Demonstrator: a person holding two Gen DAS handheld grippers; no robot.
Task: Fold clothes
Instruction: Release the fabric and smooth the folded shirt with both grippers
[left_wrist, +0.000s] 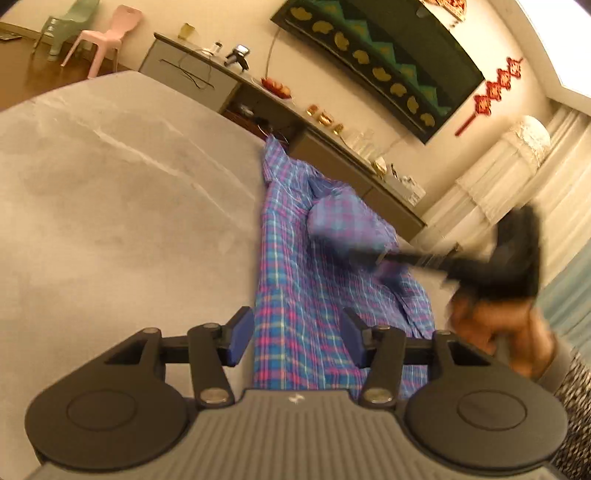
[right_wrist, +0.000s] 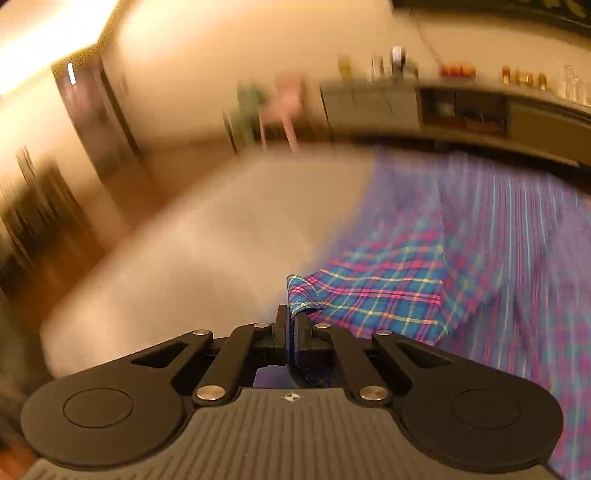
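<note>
A blue, pink and purple plaid shirt (left_wrist: 291, 266) lies stretched along the right side of a grey padded surface (left_wrist: 110, 221). My left gripper (left_wrist: 297, 334) hovers open above the shirt's near end; the cloth shows between its blue pads (left_wrist: 236, 339), which do not press on it. In the left wrist view my right gripper (left_wrist: 382, 258) is blurred and lifts a fold of the shirt on the right. Up close, the right gripper (right_wrist: 291, 321) is shut on a corner of the plaid shirt (right_wrist: 388, 299), and the fold trails off to the right above the grey surface (right_wrist: 203, 243).
A long low cabinet (left_wrist: 332, 140) with small items runs along the wall behind the shirt. A pink chair (left_wrist: 107, 37) and a green chair (left_wrist: 70, 22) stand at the far left. White curtains (left_wrist: 517, 177) hang at the right. A person's hand (left_wrist: 495, 325) holds the right gripper.
</note>
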